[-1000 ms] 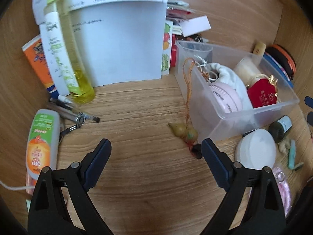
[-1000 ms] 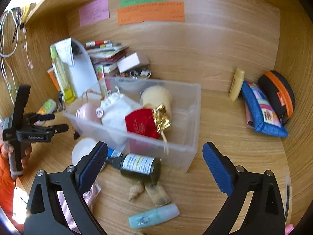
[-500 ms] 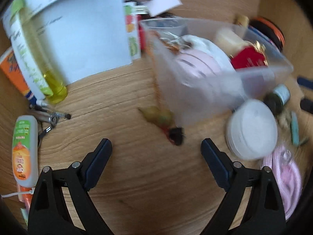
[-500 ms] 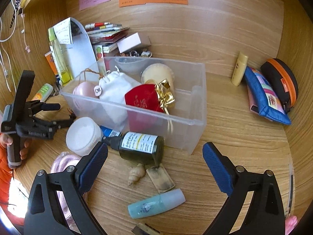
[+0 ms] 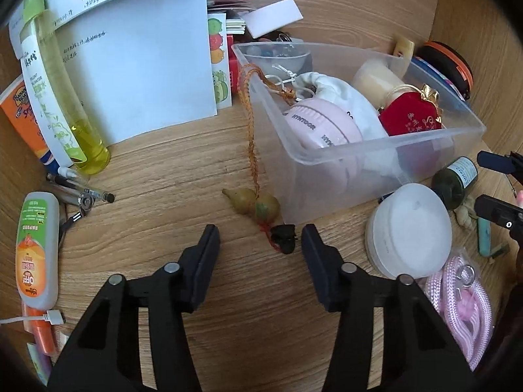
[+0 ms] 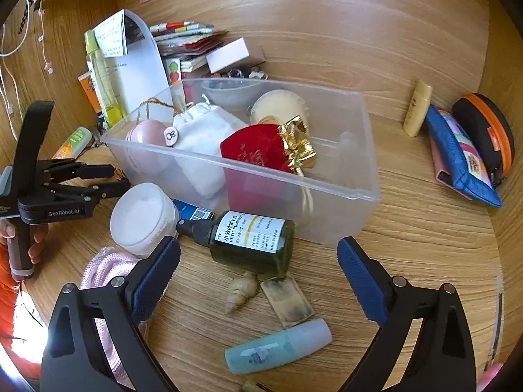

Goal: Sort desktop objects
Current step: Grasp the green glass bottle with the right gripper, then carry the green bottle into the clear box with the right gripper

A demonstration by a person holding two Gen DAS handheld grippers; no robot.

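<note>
A small gourd charm [image 5: 251, 201] lies on the wooden desk, its orange cord draped over the rim of the clear bin [image 5: 392, 142]. My left gripper [image 5: 260, 233] hovers just short of it, jaws closing. The charm's black end piece [image 5: 283, 237] lies between the tips, untouched by the pads. The left gripper [image 6: 119, 178] also shows in the right wrist view, held by a hand. My right gripper [image 6: 256, 248] stands wide open over a dark green spray bottle [image 6: 251, 241] lying in front of the bin [image 6: 245, 170].
A white round jar [image 5: 408, 228] and pink rope [image 5: 457, 300] lie right of the charm. A shell [image 6: 242, 290], a worn tag and a pale blue tube [image 6: 278, 348] lie near the bottle. Papers, a yellow bottle [image 5: 65, 104] and pens crowd the left; pouches [image 6: 464, 153] lie far right.
The left jaws have narrowed from wide to about half around the charm's end. The right gripper has sunk closer to the green bottle.
</note>
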